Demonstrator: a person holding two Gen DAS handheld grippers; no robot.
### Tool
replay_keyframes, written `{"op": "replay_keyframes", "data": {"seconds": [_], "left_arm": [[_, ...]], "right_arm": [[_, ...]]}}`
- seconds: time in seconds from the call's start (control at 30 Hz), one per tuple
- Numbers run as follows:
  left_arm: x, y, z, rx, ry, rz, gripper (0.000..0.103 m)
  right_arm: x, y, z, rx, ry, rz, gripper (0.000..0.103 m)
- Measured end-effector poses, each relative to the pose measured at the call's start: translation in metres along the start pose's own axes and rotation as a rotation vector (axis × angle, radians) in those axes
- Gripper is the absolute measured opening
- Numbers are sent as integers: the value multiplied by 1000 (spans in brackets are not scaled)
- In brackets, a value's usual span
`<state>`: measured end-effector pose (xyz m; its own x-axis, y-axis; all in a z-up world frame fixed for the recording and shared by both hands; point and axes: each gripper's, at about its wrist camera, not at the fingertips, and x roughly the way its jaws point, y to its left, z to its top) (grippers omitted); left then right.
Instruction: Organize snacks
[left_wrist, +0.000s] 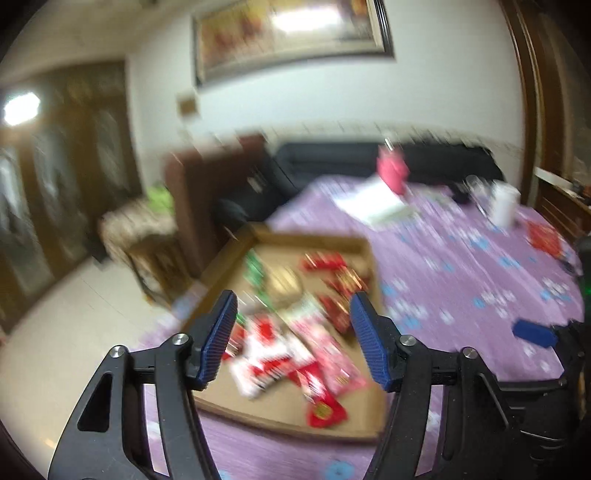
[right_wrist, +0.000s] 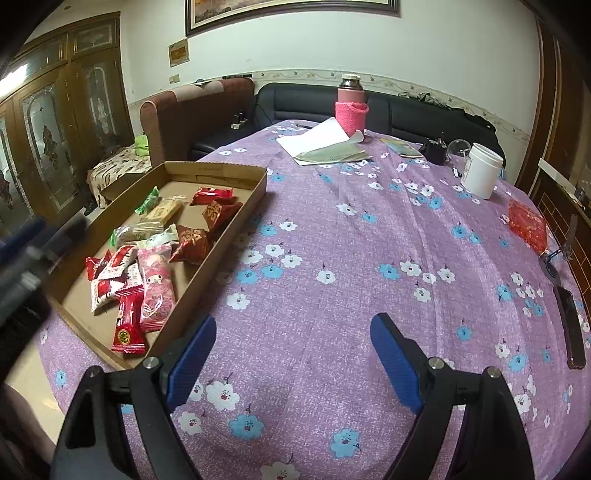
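Observation:
A shallow cardboard tray (right_wrist: 236, 225) lies on the left of the purple flowered tablecloth (right_wrist: 369, 240) and holds several snack packets: red ones (right_wrist: 127, 321), a pink one (right_wrist: 157, 284), dark red ones (right_wrist: 192, 243) and green ones (right_wrist: 147, 201). My left gripper (left_wrist: 293, 334) is open and empty, hovering over the tray (left_wrist: 280, 415) and its packets (left_wrist: 273, 354); that view is blurred. It shows as a blur at the left edge of the right wrist view (right_wrist: 29, 254). My right gripper (right_wrist: 293, 360) is open and empty above bare cloth, right of the tray.
At the table's far side stand a pink-sleeved flask (right_wrist: 351, 105), papers (right_wrist: 321, 144), a white jar (right_wrist: 482, 171) and a small dark object (right_wrist: 436, 151). A red bag (right_wrist: 526, 223) and a phone (right_wrist: 570, 326) lie at the right. Sofa (right_wrist: 388, 107) and armchair (right_wrist: 195, 110) stand behind.

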<state>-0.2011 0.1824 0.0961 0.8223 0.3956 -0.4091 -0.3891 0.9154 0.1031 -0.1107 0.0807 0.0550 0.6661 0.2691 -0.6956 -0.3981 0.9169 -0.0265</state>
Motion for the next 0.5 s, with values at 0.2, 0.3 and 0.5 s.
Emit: {"op": "replay_keyframes", "data": {"seconds": [0.2,0.3,0.5], "left_arm": [[5,11,-3,-90,45,-19,103],[30,14,-9,-125,225,-125,103],[39,-1,-6,-111,293,-136,103]], "right_arm": [[-6,2,0,-6,-20,16,87],[-6,-2,-1,-1,-21,20,87],[-3,-27,-2,47,-7,25,87]]}}
